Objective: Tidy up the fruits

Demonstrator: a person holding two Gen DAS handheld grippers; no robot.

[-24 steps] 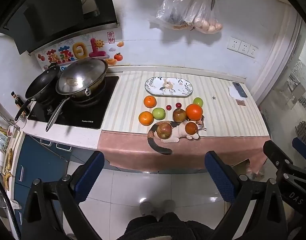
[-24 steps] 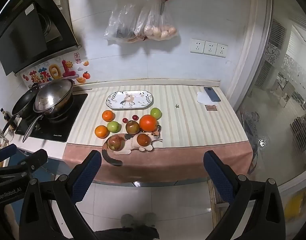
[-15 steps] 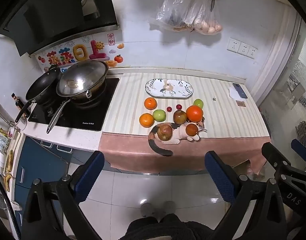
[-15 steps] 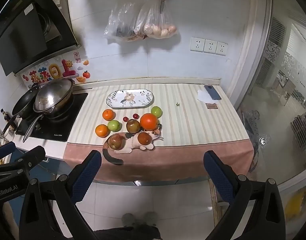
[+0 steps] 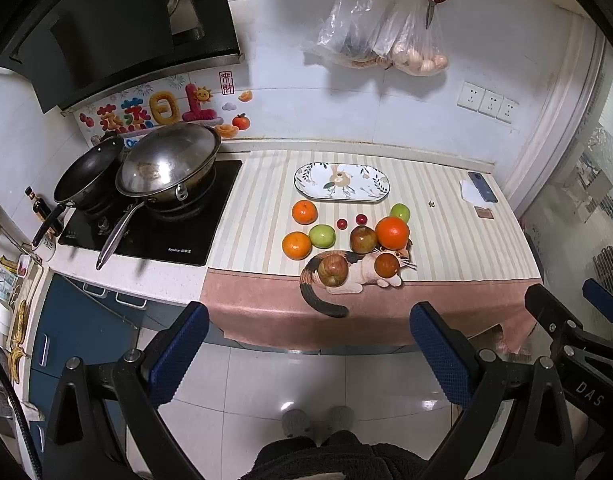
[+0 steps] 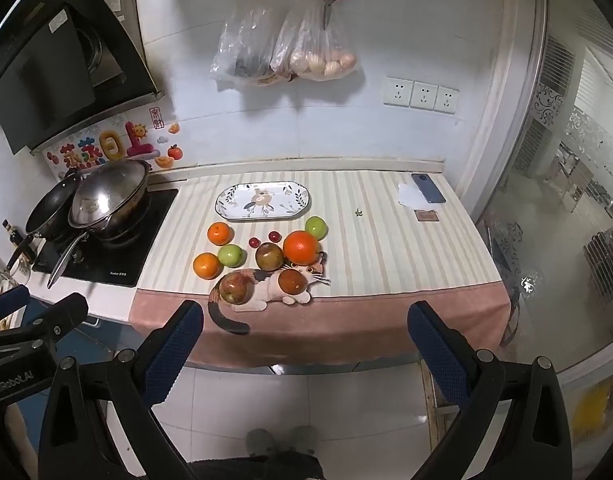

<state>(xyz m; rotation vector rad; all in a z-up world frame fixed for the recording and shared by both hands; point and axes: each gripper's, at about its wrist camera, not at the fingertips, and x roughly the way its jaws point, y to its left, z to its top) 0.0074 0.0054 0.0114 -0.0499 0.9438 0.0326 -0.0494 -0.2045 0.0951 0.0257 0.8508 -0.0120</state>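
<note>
Several fruits lie on the striped counter mat: a large orange [image 5: 392, 232], two small oranges [image 5: 304, 212], green apples [image 5: 321, 235], red-green apples [image 5: 333, 269] and two small red fruits [image 5: 341, 223]. An empty oval patterned plate [image 5: 341, 183] lies behind them. The same large orange [image 6: 301, 247] and plate [image 6: 262, 201] show in the right wrist view. My left gripper [image 5: 304, 356] is open and empty, held over the floor well in front of the counter. My right gripper [image 6: 304, 354] is likewise open and empty, to the right of the left one.
A hob with a lidded wok [image 5: 168, 164] and a frying pan [image 5: 86, 176] stands at the counter's left. A phone [image 5: 481, 187] lies at the far right. Bags [image 5: 382, 44] and scissors hang on the wall. The pink cloth edge [image 5: 346, 320] overhangs the counter front.
Both grippers have drifted slightly, so the counter sits a little differently in view. The fruits and plate have not moved. Both grippers stay open.
</note>
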